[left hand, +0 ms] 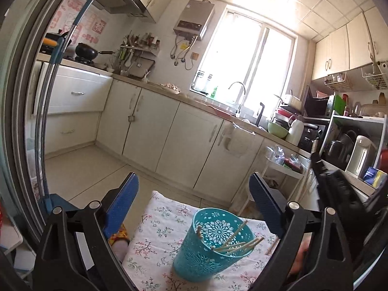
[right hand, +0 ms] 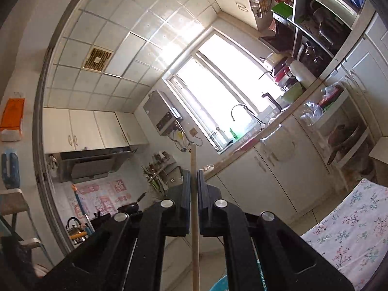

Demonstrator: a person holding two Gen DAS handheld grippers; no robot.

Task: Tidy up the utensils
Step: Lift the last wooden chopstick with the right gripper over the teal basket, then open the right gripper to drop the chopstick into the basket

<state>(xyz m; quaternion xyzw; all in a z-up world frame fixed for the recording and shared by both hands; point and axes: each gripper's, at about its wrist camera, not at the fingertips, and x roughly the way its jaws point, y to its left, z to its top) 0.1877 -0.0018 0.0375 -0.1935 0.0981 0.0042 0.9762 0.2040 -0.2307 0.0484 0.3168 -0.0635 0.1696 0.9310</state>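
Step in hand: you have one chopstick (right hand: pixel 194 194) pinched in the right gripper (right hand: pixel 193 177); by my reading the job now is to drop it into the teal basket (left hand: pixel 208 247) with the others.
Where the basket is: it stands on the floral cloth (left hand: pixel 160 230) and leans a little; several chopsticks (left hand: pixel 232 245) already rest against its rim.
Right gripper: the jaws are closed tight on the chopstick, which runs lengthwise between them and sticks out past the tips.
Right gripper's pose: it is aimed upward toward the window and ceiling, and rolled, so the counter runs slantwise across its view; a sliver of teal shows at the bottom edge, likely the basket.
Left gripper: the left gripper (left hand: pixel 194 191) gapes wide with nothing between its blue pads (left hand: pixel 123 196).
Left gripper's pose: it looks out nearly level across the kitchen, with the basket low in its view, between and below the fingers.
Doing it well: tip the right gripper down until the chopstick's free end points into the basket mouth, and let go only once that end is inside the rim.
Watch for: the basket looks light and already leans; steady its wall with the left gripper if the chopstick nudges it.
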